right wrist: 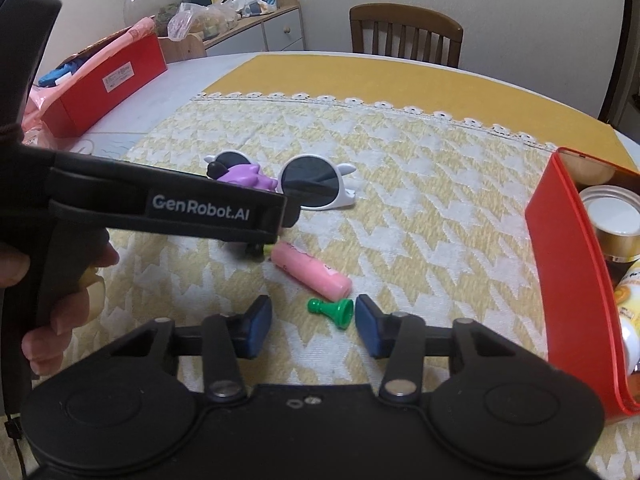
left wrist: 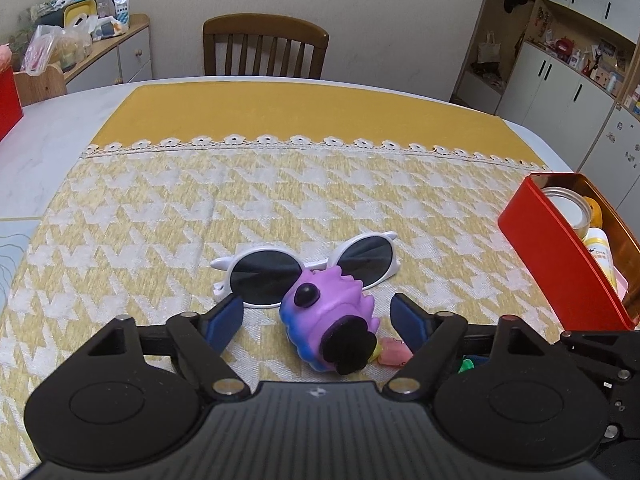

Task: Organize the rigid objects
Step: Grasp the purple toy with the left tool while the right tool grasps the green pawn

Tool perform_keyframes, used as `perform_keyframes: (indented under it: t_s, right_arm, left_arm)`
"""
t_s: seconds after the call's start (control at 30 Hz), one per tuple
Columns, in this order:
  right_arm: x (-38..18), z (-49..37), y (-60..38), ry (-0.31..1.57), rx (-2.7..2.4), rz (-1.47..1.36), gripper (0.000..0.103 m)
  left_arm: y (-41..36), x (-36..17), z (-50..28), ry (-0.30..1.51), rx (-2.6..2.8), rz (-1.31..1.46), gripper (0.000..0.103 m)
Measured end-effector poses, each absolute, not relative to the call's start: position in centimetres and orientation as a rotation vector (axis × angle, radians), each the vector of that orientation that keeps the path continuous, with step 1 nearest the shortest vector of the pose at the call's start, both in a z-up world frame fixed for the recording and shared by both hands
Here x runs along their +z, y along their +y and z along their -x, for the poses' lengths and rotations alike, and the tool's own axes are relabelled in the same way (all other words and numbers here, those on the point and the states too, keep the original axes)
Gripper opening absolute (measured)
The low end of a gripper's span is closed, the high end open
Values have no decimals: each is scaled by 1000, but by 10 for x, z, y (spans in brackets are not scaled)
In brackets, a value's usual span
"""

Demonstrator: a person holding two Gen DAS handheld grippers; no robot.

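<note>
- Left claw (left wrist: 318, 314) is standing wide around the purple rubbery toy (left wrist: 328, 320) beside white-framed round sunglasses (left wrist: 306, 268); close squarely
- Right claw (right wrist: 314, 320) is bracketing the small green plastic pawn (right wrist: 334, 308), pads apart, near the red tin box (right wrist: 568, 300)

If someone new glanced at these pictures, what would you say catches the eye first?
Probably the purple toy lying between the left gripper's open blue pads, just in front of the white sunglasses. Next, the small green pawn lying between the right gripper's pads beside a pink tube, and the open red tin at the right.
</note>
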State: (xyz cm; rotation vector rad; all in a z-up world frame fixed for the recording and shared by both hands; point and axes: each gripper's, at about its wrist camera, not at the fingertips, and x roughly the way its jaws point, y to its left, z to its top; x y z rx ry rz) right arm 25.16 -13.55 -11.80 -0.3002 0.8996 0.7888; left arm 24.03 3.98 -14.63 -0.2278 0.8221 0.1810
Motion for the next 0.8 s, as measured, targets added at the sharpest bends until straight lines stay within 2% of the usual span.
perform_keyframes:
  t_s: [0.2,0.33,0.8]
  right_arm:
    - [-118,-253,-139,889,762,303,26]
    - [-118,-253,-142,884,764,292,24]
    - [-99,-244,-163,854,743,244,24]
  left_arm:
    - [42,-148,-243,843,164,225,63]
    - [41,-144,-243,841,154,226,53]
    - [33,-134,-228,848,161,207,52]
